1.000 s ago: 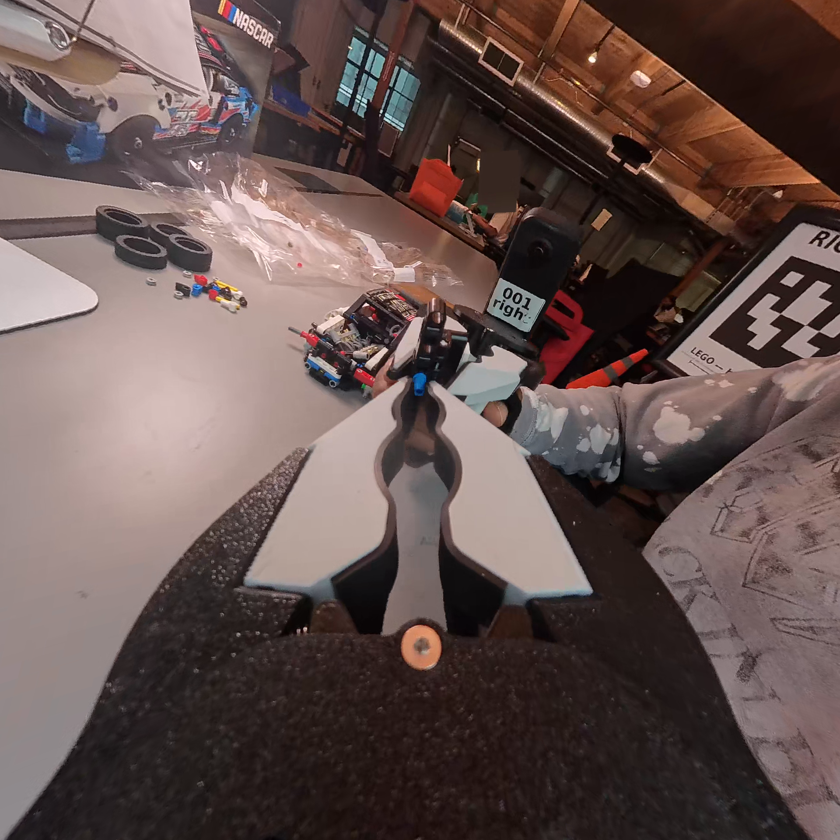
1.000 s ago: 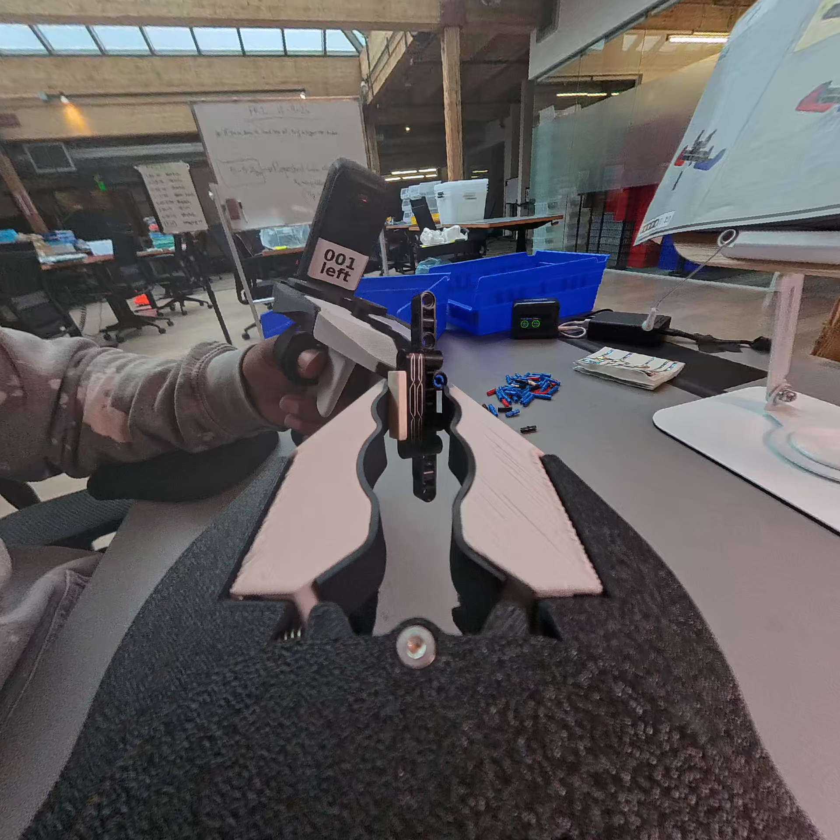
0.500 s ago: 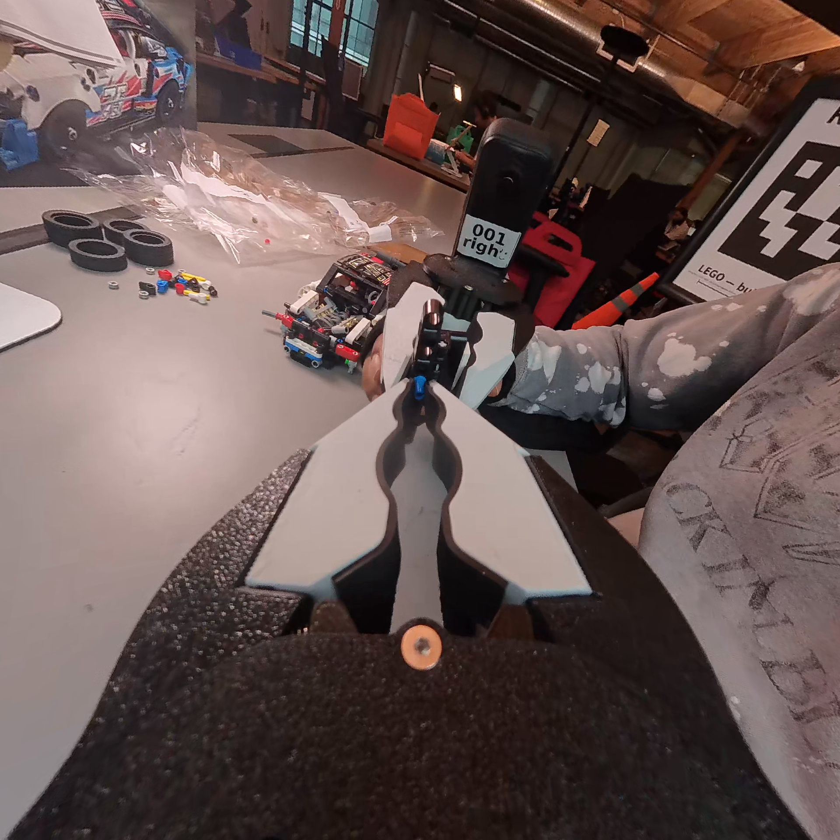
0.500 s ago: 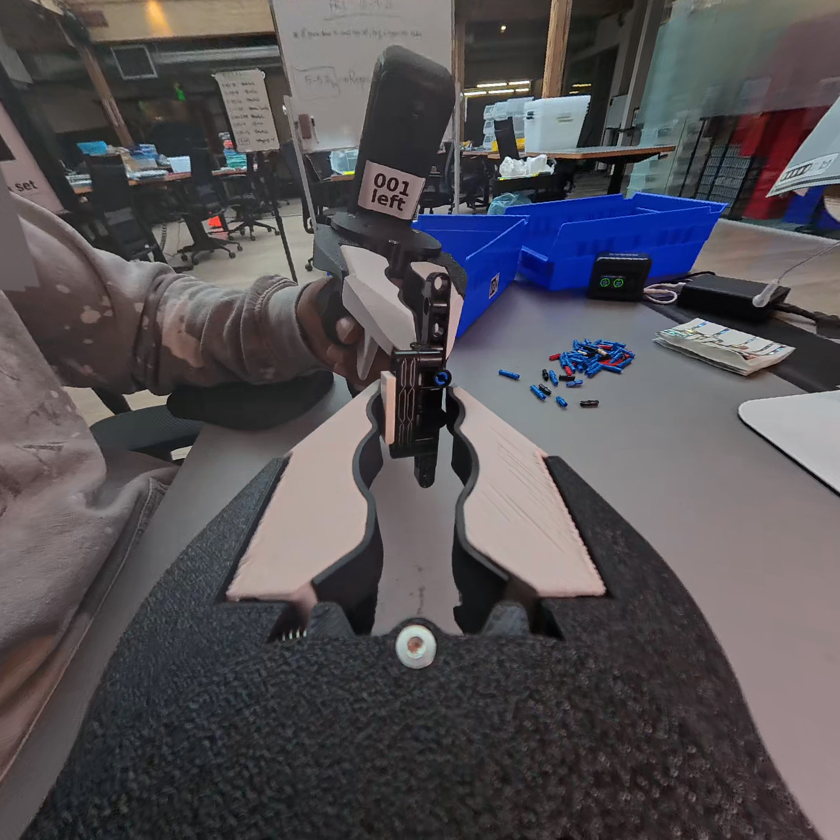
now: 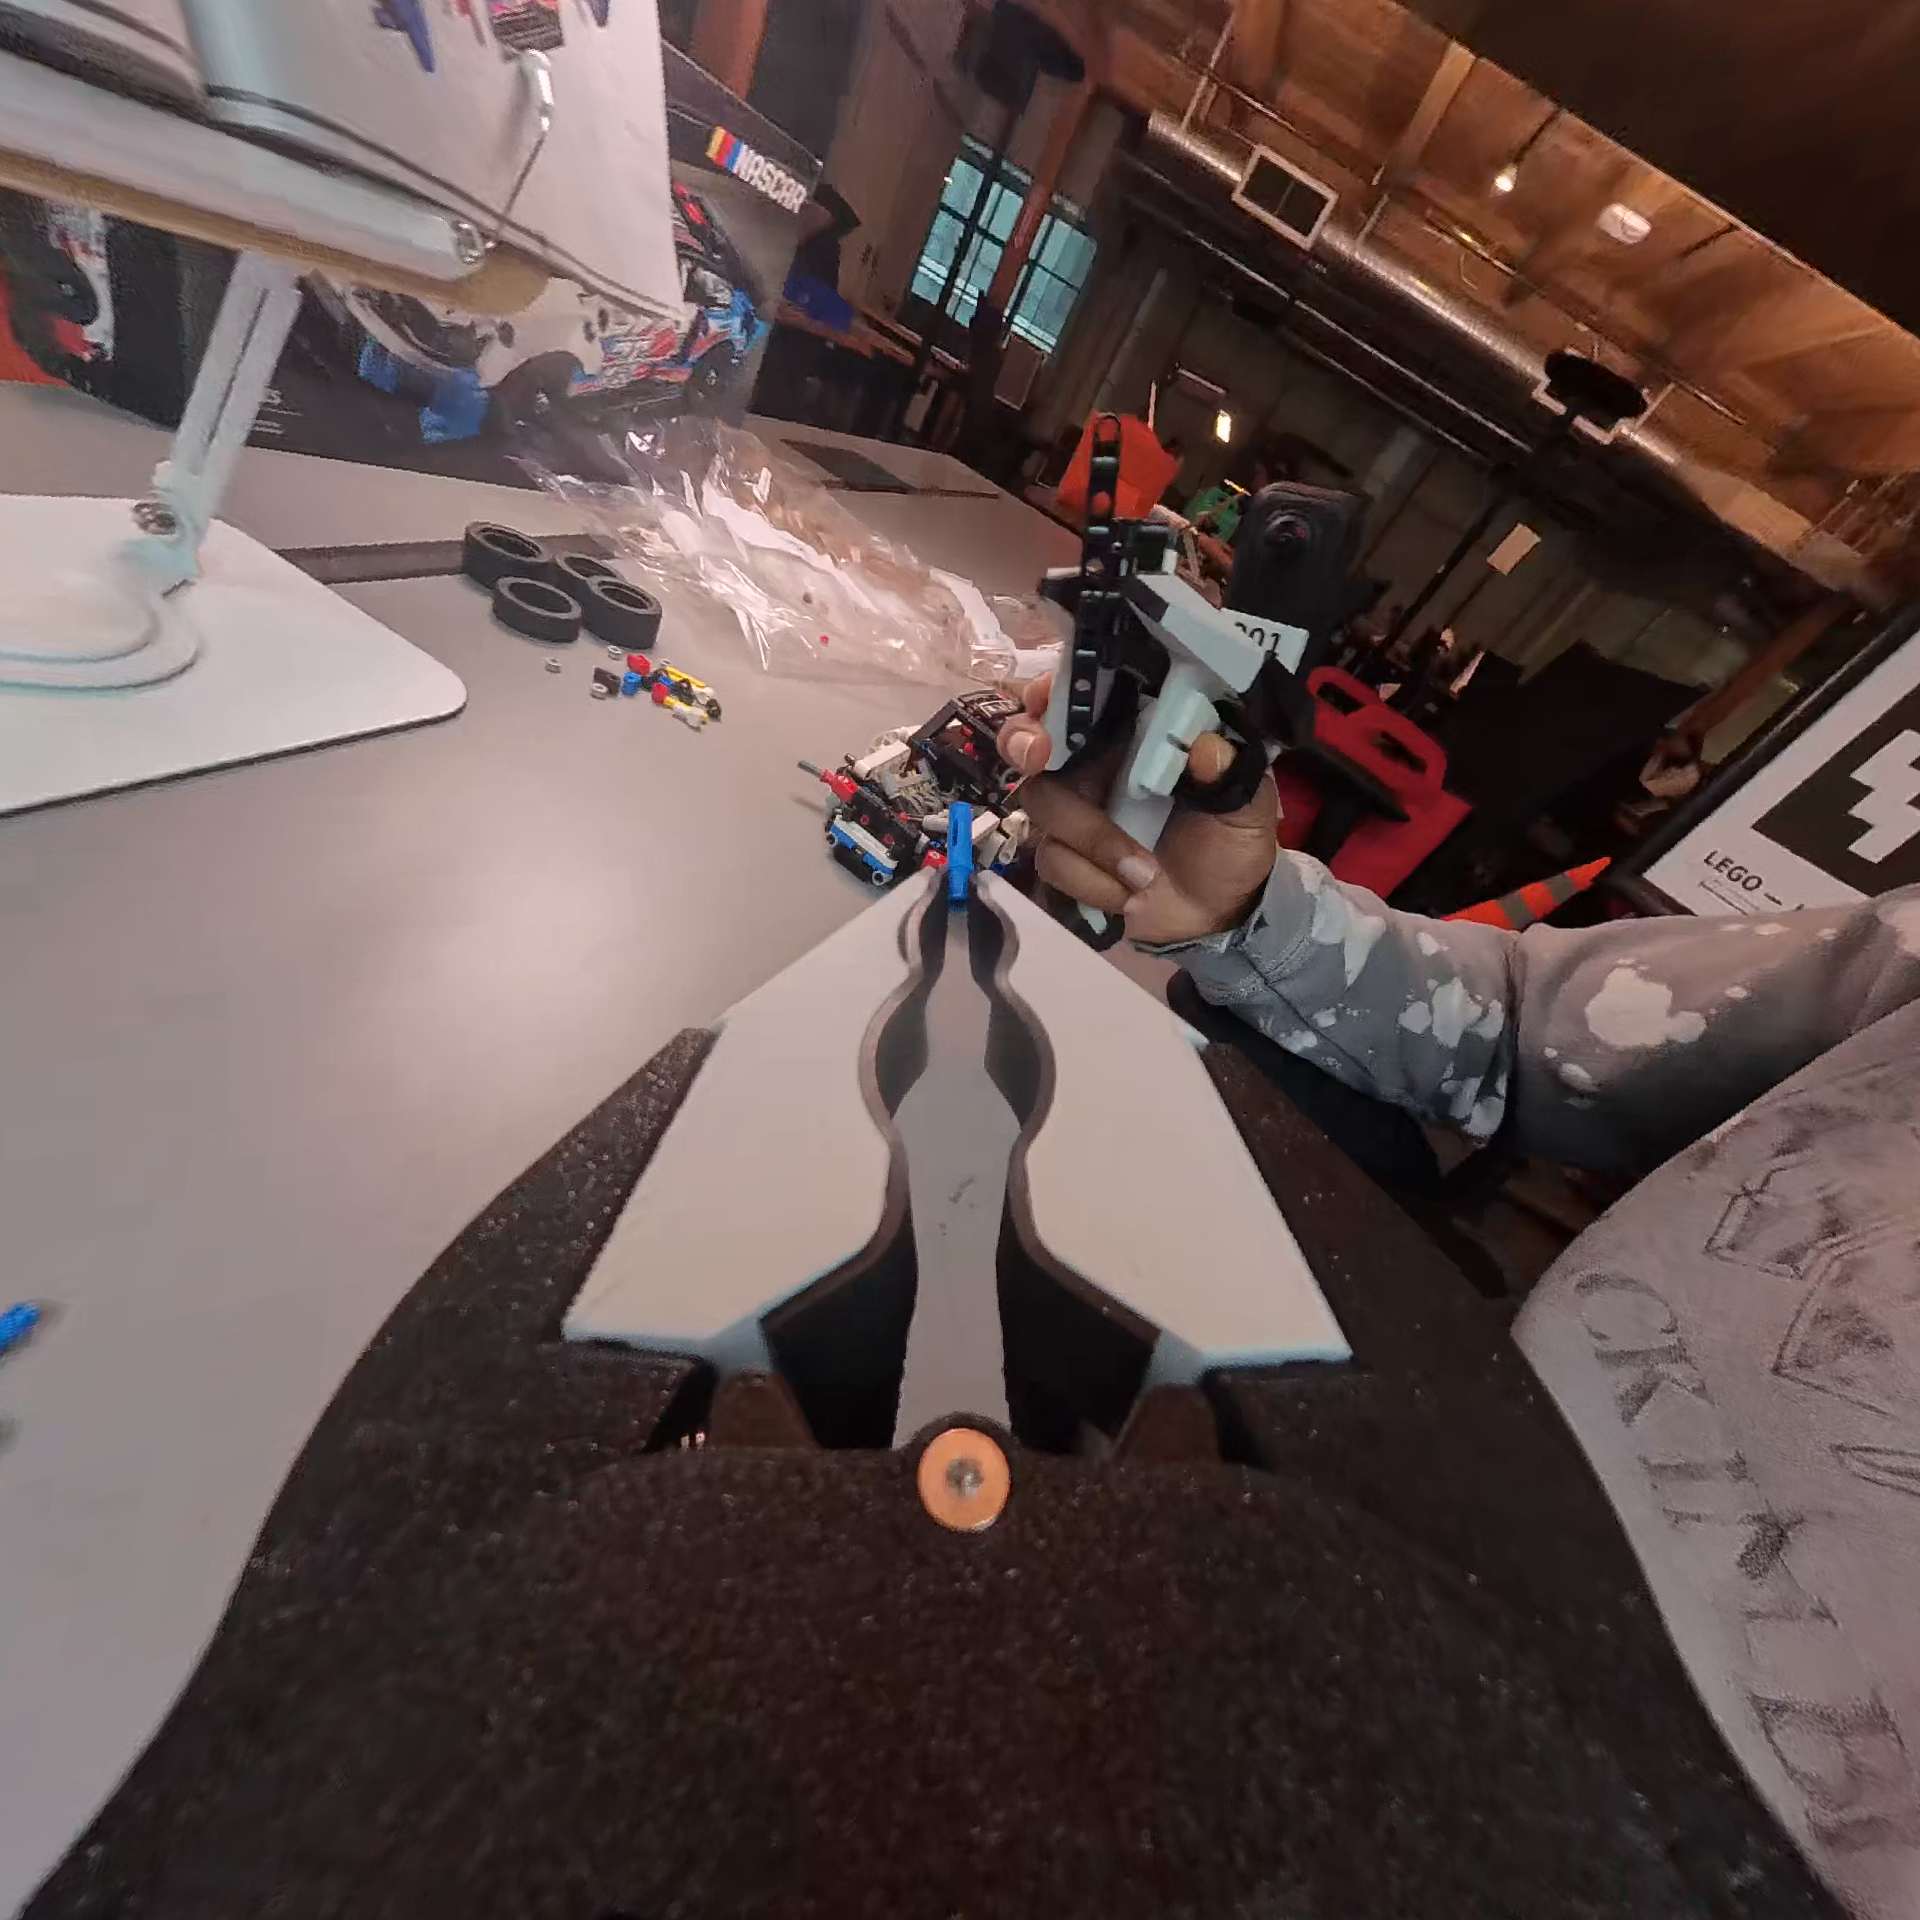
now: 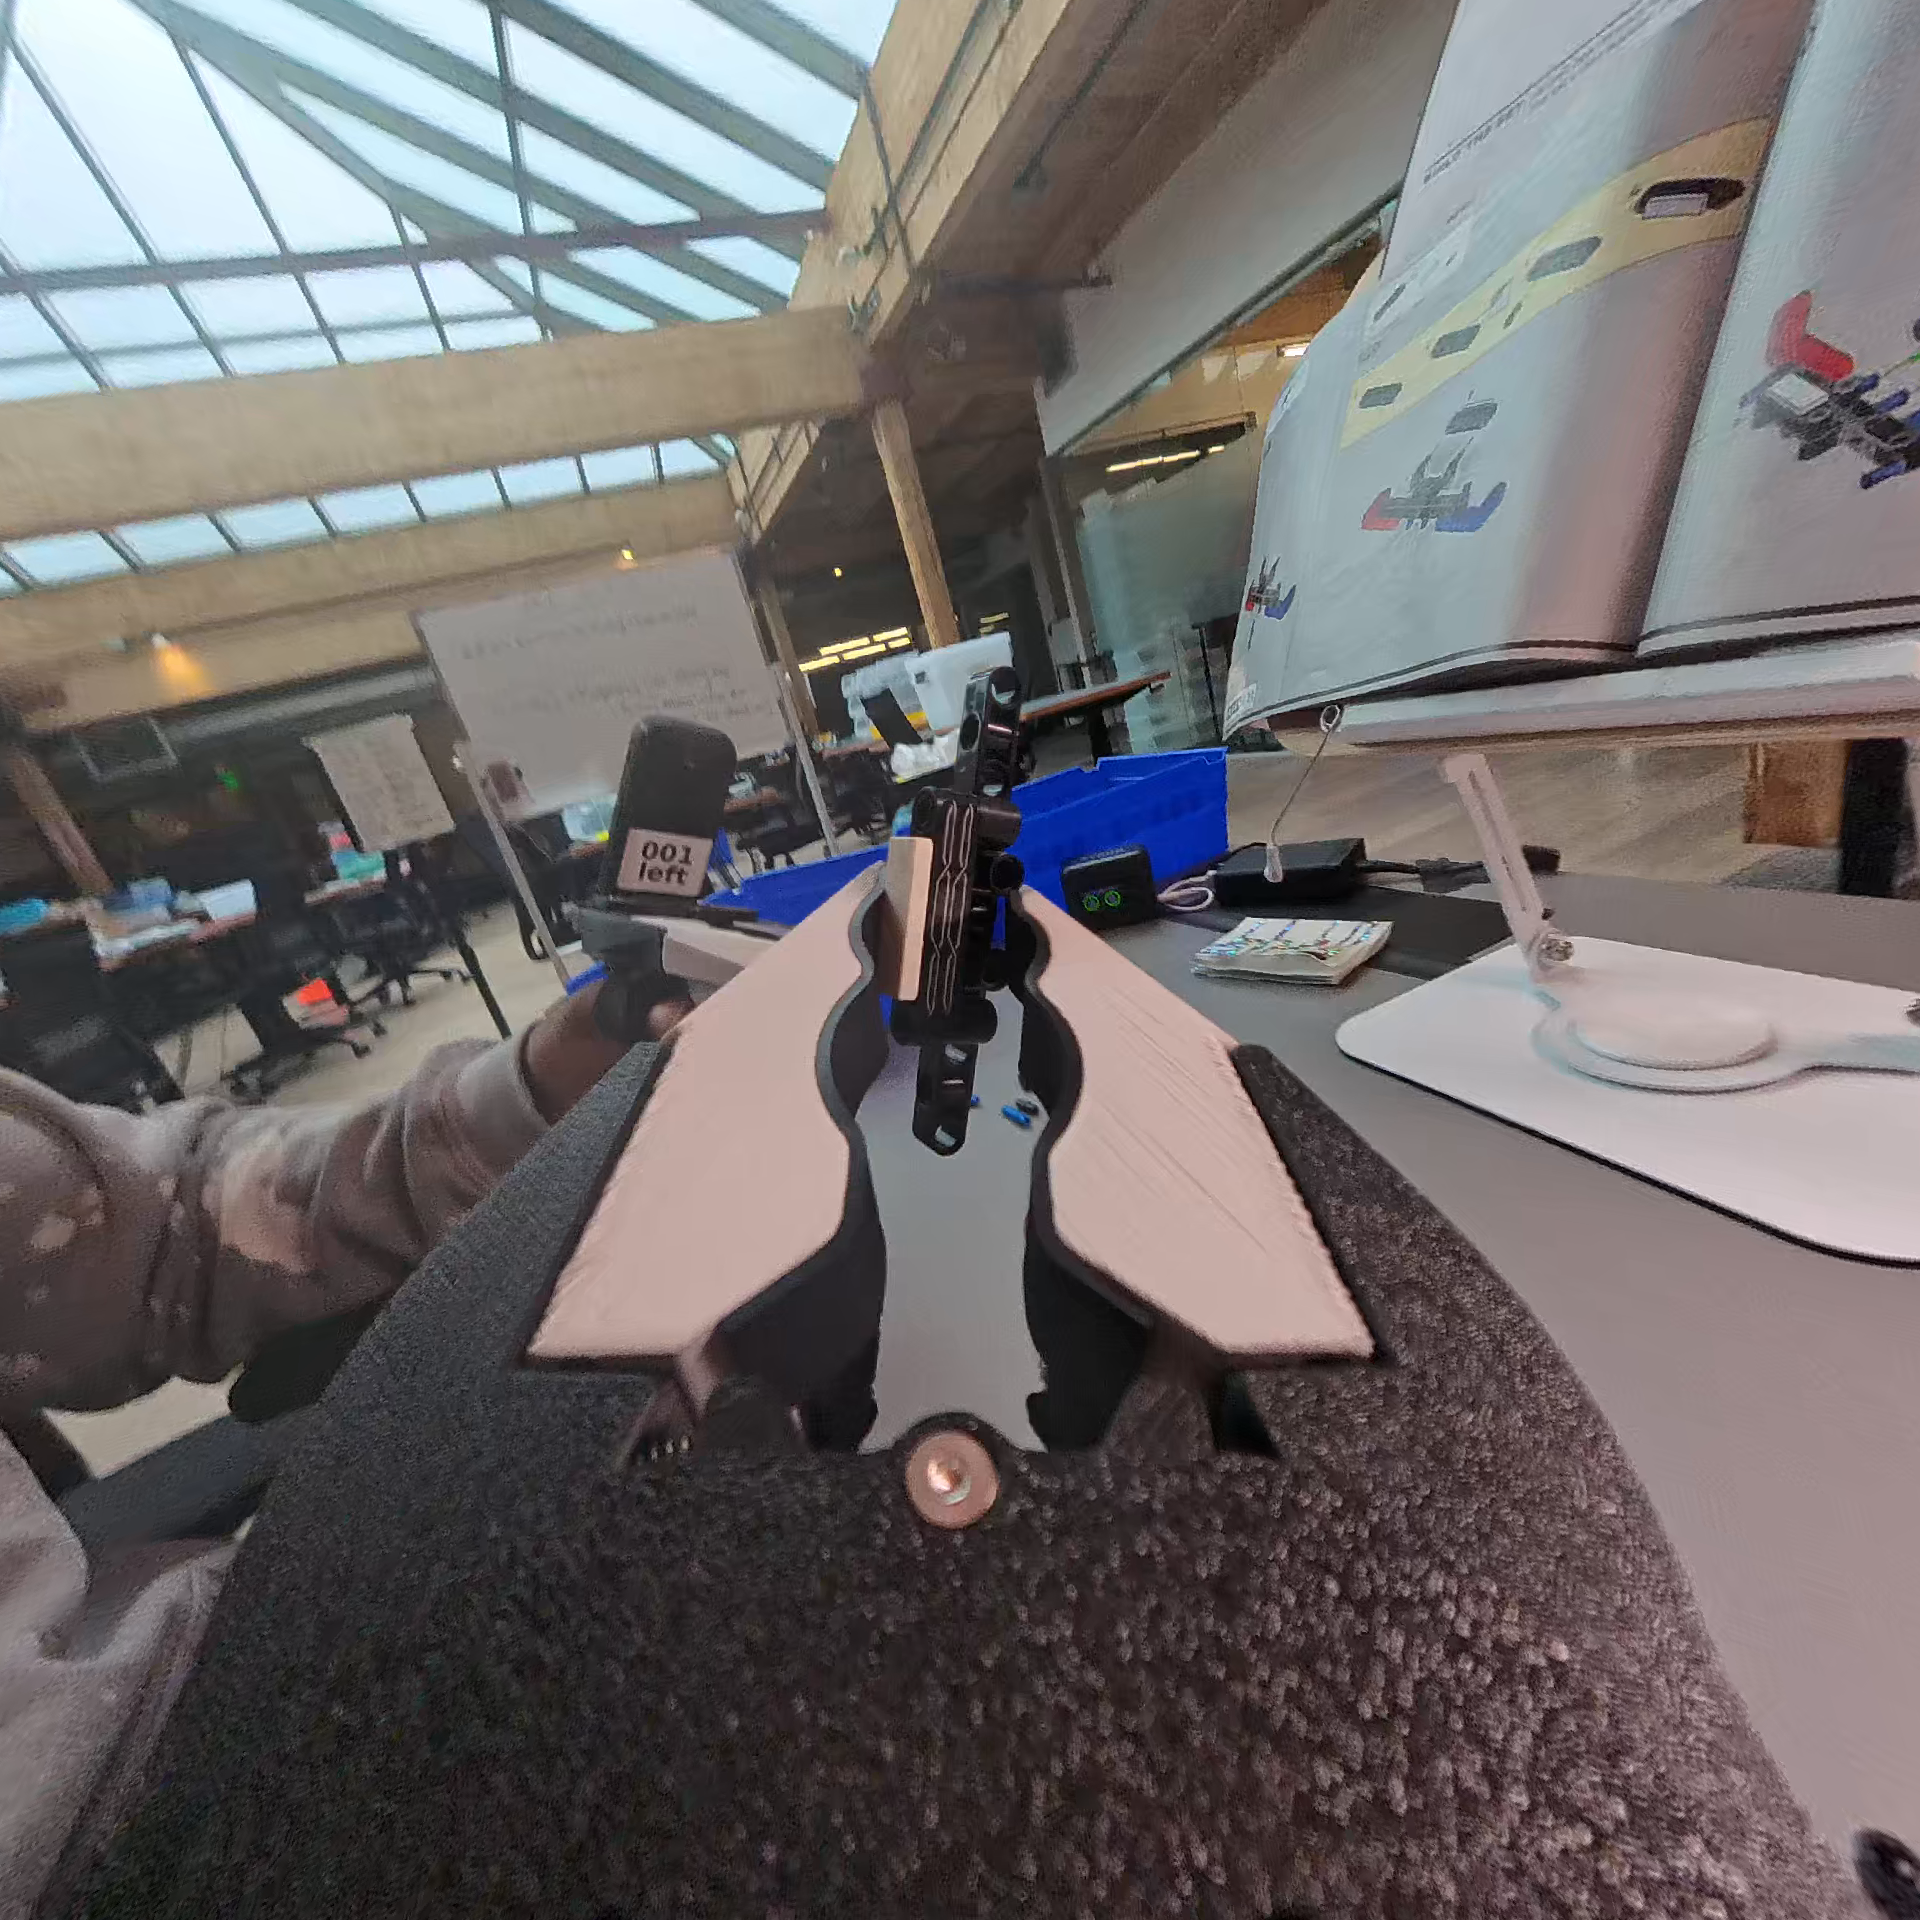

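Above the desk [image 5: 312, 987], a blue pin [image 5: 958, 844] is pinched by the left tongs [image 5: 956, 902]; an upright black beam assembly [image 6: 951, 935], at two o'clock, is clamped by the right tongs [image 6: 943, 914].

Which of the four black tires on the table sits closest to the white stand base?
The front-left tire of the cluster. It lies nearest the white stand base; the other three sit behind it or farther right, toward the clear plastic bags.

left wrist view: low over grey table [image 5: 312, 987], facing right | right wrist view: facing left, tilted upward | shared: table
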`<state>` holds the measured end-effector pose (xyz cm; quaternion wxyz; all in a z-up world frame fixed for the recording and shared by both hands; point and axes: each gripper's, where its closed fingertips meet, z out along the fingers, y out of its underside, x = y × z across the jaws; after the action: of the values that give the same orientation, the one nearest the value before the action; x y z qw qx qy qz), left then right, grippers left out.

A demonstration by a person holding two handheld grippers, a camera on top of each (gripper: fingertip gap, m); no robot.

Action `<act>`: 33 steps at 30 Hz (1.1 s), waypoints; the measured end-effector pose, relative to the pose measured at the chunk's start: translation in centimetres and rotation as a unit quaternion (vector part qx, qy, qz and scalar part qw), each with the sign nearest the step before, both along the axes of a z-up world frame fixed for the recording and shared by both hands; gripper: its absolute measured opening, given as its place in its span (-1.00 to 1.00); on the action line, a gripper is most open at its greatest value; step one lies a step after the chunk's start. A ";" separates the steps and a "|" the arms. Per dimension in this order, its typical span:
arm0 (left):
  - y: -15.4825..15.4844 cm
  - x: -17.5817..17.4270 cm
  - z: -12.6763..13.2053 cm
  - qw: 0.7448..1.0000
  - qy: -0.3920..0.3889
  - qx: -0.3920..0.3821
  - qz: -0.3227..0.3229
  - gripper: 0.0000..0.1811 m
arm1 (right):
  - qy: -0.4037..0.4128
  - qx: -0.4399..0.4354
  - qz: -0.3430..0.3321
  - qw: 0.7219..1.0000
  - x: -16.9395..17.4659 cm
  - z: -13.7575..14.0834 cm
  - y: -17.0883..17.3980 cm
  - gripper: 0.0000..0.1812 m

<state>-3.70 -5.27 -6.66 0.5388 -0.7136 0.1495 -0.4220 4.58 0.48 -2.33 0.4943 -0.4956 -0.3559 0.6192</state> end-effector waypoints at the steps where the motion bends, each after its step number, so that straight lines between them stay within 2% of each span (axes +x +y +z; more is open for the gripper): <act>1: 0.1 -0.5 -0.1 1.000 -0.005 -0.003 0.006 -0.98 | -0.017 0.021 0.004 1.000 -0.4 -0.5 -0.7 -0.80; 4: 1.2 0.0 -0.4 0.999 0.035 -0.006 0.012 -0.98 | -0.043 0.040 0.040 0.997 -2.5 -1.8 -2.9 -0.78; 6: 3.2 -2.8 -2.4 0.986 0.141 -0.010 0.085 -0.97 | -0.046 0.022 0.065 0.997 -2.5 -1.9 -2.7 -0.78; 8: 4.5 -7.7 -5.9 0.947 0.273 -0.042 0.166 -0.97 | -0.044 -0.002 0.092 0.995 -2.3 -2.3 -2.9 -0.77; 10: 5.0 -12.0 -8.6 0.908 0.345 -0.079 0.225 -0.95 | -0.047 -0.008 0.105 0.993 -2.2 -2.9 -3.3 -0.77; 12: 4.9 -14.4 -11.0 0.893 0.358 -0.129 0.240 -0.94 | -0.040 -0.026 0.118 0.992 -2.2 -2.9 -3.5 -0.77; 15: 4.8 -15.2 -12.0 0.899 0.326 -0.157 0.246 -0.79 | -0.049 -0.022 0.126 0.991 -2.5 -3.3 -3.9 -0.77; 17: 5.0 -14.4 -10.5 0.917 0.282 -0.140 0.243 -0.69 | -0.062 -0.011 0.124 0.990 -2.7 -3.7 -4.3 -0.77; 19: 4.9 -11.5 -7.6 0.954 0.203 -0.091 0.199 -0.62 | -0.077 0.005 0.121 0.990 -3.0 -4.2 -4.6 -0.77; 21: 3.5 -6.4 -3.5 0.992 0.082 -0.031 0.095 -0.63 | -0.089 0.021 0.121 0.988 -3.5 -4.6 -5.2 -0.77; 22: 2.4 -4.0 -1.6 0.999 0.021 -0.007 0.039 -0.63 | -0.096 0.026 0.123 0.987 -3.8 -4.9 -5.6 -0.77; 24: 0.3 -0.4 0.9 0.996 -0.065 0.020 -0.051 -0.63 | -0.112 0.032 0.132 0.984 -4.4 -5.6 -6.4 -0.77; 26: -0.7 2.0 1.0 0.991 -0.085 0.019 -0.099 -0.63 | -0.127 0.037 0.140 0.981 -5.0 -6.4 -7.1 -0.77; 28: -1.4 3.8 0.0 0.989 -0.064 0.013 -0.129 -0.74 | -0.140 0.033 0.144 0.979 -5.4 -7.0 -7.4 -0.76; 30: -0.9 4.1 -1.5 0.993 -0.024 0.003 -0.117 -0.91 | -0.150 0.032 0.149 0.977 -5.5 -7.5 -7.6 -0.76; 33: -0.6 3.7 -2.3 0.994 -0.010 -0.017 -0.111 -0.92 | -0.171 0.019 0.153 0.973 -5.6 -8.1 -7.4 -0.75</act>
<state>0.01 -5.87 -8.97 0.4782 -0.6971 0.2151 -0.4890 -0.98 -6.89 -10.47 0.3350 -0.5245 -0.5185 0.5864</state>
